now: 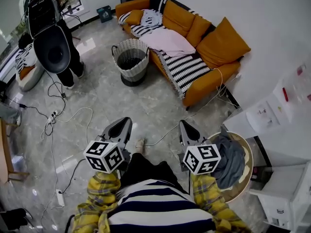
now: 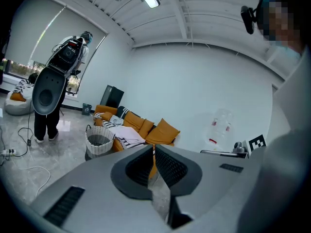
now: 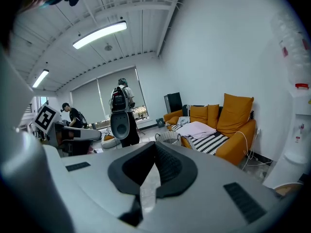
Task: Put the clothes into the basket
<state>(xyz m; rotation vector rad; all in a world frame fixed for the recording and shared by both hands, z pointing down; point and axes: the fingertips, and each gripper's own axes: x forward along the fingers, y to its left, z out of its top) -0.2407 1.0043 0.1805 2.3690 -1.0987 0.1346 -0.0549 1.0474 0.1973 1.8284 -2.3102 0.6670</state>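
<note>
Both grippers are held low in front of the person and well apart from the work. The left gripper (image 1: 126, 122) has its jaws together with nothing between them, and the right gripper (image 1: 184, 125) is the same. The pink garment (image 1: 167, 41) lies spread on the orange sofa (image 1: 221, 45), far ahead across the floor and slightly right. Its long axis runs along the seat. A grey-white garment (image 1: 151, 18) sits further back on the same seat. The basket (image 1: 133, 71) stands on the floor just beside the sofa front, left of the pink garment. Judgement: the right gripper is marginally nearer the clothes, and both must travel forward first.
</note>
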